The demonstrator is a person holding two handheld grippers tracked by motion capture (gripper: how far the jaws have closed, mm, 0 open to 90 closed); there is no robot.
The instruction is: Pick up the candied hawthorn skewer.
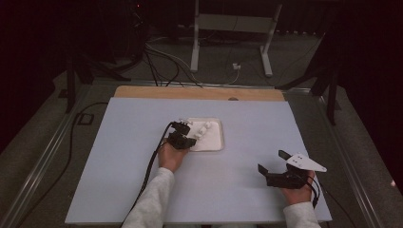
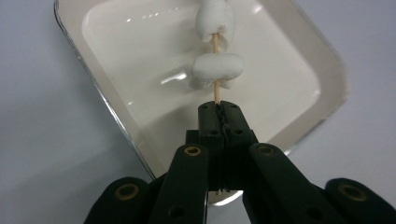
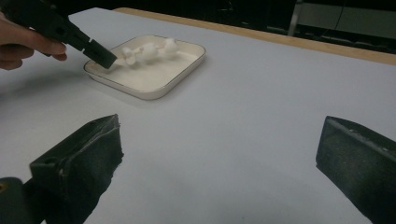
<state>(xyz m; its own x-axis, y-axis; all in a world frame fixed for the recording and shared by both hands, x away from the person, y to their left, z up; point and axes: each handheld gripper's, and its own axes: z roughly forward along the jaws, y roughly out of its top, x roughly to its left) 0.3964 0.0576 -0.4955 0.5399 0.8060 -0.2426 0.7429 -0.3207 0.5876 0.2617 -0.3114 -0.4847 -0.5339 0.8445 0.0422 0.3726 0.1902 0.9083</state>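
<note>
My left hand-held gripper (image 2: 222,109) clamps the skewer (image 2: 216,93) by its bare end, marshmallows (image 2: 217,70) ahead over the tray (image 2: 299,60), keeping them unsquashed; my right hand-held gripper (image 3: 219,154) waits wide open.

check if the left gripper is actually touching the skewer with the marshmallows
Touching. In the left gripper view the left gripper has its jaws shut on the wooden skewer, which runs up out of them through two marshmallows over the white tray.

A thin wooden skewer (image 2: 215,93) carried two white marshmallows (image 2: 217,70) threaded one behind the other. It was held over a shallow white square tray (image 2: 299,60), its bare near end clamped between the closed left tongs (image 2: 221,109). The tray lay near the middle of the pale surface (image 1: 142,142).
</note>
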